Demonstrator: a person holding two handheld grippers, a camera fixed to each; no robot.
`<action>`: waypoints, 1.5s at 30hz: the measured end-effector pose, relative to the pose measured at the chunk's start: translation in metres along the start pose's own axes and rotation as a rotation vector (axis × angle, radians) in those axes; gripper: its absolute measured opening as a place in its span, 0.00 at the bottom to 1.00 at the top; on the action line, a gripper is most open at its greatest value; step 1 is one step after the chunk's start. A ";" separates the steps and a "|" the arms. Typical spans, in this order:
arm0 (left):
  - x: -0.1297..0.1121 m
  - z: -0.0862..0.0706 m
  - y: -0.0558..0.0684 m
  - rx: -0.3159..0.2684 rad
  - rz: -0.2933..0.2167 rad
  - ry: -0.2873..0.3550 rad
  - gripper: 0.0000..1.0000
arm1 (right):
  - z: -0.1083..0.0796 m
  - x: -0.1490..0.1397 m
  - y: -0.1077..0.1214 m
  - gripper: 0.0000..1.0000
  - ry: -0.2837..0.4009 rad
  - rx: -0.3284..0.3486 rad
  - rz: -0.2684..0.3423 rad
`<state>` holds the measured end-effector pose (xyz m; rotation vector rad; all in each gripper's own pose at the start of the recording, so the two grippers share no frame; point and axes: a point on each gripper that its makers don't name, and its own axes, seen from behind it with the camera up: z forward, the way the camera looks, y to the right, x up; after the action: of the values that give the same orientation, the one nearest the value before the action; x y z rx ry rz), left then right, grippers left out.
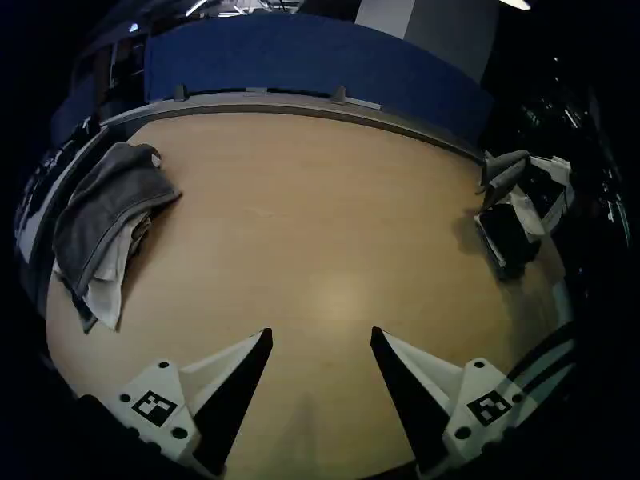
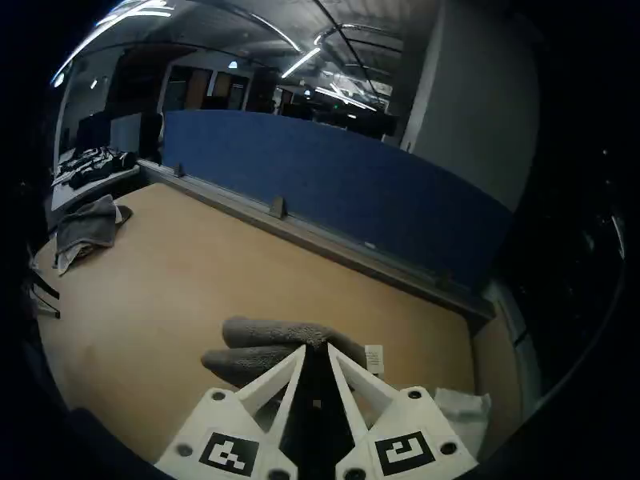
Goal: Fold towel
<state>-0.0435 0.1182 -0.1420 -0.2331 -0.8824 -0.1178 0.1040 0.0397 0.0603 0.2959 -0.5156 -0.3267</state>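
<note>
In the left gripper view, a pile of towels point(image 1: 112, 216) lies on the left side of the table point(image 1: 320, 200), and a partition point(image 1: 304, 56) stands behind the table's far edge. Near the right edge, well apart from the pile, 1 towel point(image 2: 264, 332) sits between the fingers of the right gripper point(image 2: 318, 352).

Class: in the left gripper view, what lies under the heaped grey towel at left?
A paler, whitish cloth sticks out from beneath the grey towel, both resting on the wooden table. How far it runs underneath, and whether more lies there, is covered.
</note>
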 end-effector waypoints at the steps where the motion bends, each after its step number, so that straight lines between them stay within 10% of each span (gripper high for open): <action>1: 0.000 0.000 0.000 -0.001 0.001 0.000 0.91 | -0.003 -0.007 0.001 0.04 -0.008 -0.003 0.006; 29: -0.004 -0.004 0.002 0.000 0.019 -0.008 0.91 | -0.059 -0.151 0.022 0.04 -0.181 -0.116 0.218; 45: -0.008 -0.006 0.004 0.003 0.030 -0.011 0.91 | -0.060 -0.225 0.026 0.04 -0.294 -0.167 0.377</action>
<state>-0.0431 0.1208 -0.1526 -0.2442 -0.8895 -0.0869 -0.0435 0.1591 -0.0770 -0.0162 -0.8139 -0.0432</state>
